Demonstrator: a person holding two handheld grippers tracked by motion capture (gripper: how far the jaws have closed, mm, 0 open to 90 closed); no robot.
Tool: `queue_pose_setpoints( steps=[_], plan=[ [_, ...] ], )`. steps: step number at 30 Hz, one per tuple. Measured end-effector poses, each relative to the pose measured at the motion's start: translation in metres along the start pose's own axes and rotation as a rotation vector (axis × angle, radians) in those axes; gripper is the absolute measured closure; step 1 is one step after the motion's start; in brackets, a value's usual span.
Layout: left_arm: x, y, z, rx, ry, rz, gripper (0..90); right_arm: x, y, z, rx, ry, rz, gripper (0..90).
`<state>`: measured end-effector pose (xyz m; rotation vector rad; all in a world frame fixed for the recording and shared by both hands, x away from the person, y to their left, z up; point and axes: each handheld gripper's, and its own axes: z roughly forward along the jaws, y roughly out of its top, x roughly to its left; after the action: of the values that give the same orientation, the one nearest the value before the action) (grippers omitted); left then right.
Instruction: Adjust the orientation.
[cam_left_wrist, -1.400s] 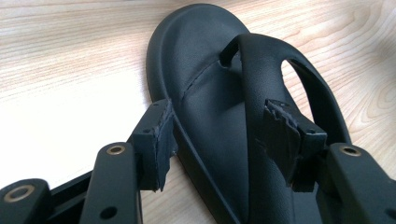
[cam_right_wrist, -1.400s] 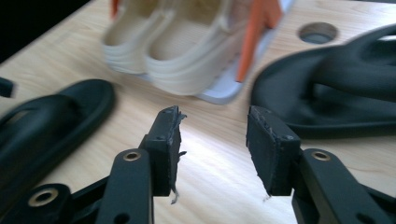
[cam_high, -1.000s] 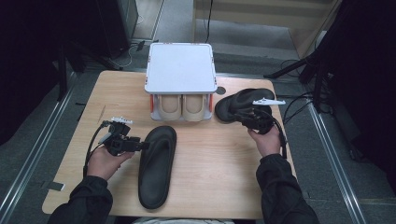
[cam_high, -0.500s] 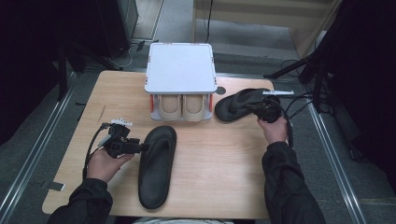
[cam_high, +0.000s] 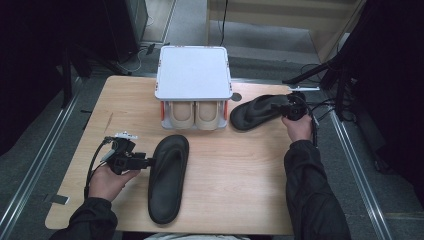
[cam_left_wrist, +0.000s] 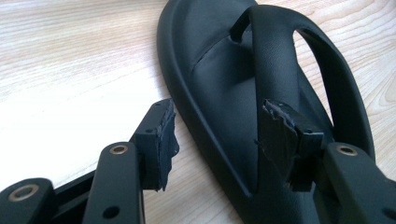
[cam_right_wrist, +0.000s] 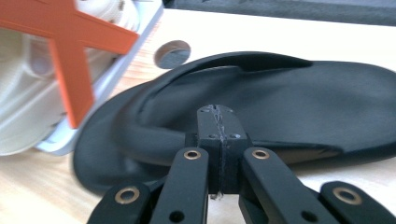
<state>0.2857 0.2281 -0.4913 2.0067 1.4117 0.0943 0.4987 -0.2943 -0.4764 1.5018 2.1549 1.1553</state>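
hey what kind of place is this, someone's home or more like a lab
Likely a lab or recording workspace: a bare wooden table ringed by floor rails, cables and dark stands, with a person working handheld grippers on black sandals.

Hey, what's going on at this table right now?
A person is working two handheld grippers on a pair of black flip-flops. The left gripper is open, its jaws straddling the edge of the near flip-flop, which lies flat on the wooden table. The right gripper is shut at the far flip-flop, beside a white shoe rack holding beige shoes.
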Motion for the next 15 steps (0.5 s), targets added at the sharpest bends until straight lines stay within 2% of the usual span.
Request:
queue_pose_setpoints(
  steps=[3, 9, 11, 15],
  plan=[
    [0.001, -0.003, -0.001, 0.001, 0.006, -0.004, 45.6, -0.006, 0.003, 0.006, 0.035, -0.012, 0.009, 90.0],
    [0.002, -0.006, -0.002, -0.003, 0.005, -0.008, 45.5, -0.02, 0.002, 0.013, 0.018, -0.065, 0.019, 90.0],
    [0.001, -0.007, -0.002, -0.005, 0.005, -0.009, 45.4, -0.026, 0.004, 0.014, 0.041, -0.053, 0.044, 90.0],
    [0.002, -0.007, -0.002, -0.01, 0.009, -0.007, 44.9, -0.027, 0.004, 0.016, 0.045, -0.059, 0.037, 90.0]
  ],
)
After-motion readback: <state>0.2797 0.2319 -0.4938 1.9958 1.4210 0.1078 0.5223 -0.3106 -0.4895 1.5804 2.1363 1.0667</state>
